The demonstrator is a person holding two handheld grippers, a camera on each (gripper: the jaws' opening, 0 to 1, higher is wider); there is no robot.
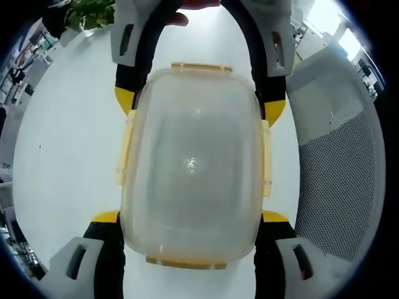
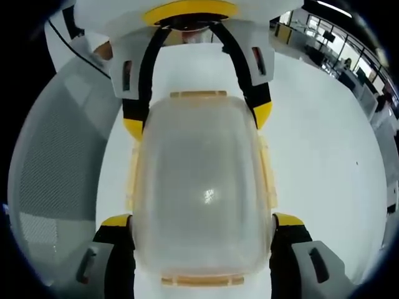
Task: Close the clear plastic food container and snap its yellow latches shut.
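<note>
Both grippers are showing the same build: the left gripper [image 1: 190, 218] and right gripper [image 2: 202, 221] are wearing grey moulded shells with slotted holes, black inner arms, and yellow tips on each jaw.

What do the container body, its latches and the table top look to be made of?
Container: cloudy see-through plastic, glossy; a light glint shows on it. Latches: pale yellow plastic, duller. Table: smooth white, probably laminate, not certain. The left gripper and right gripper flank the container's ends.
</note>
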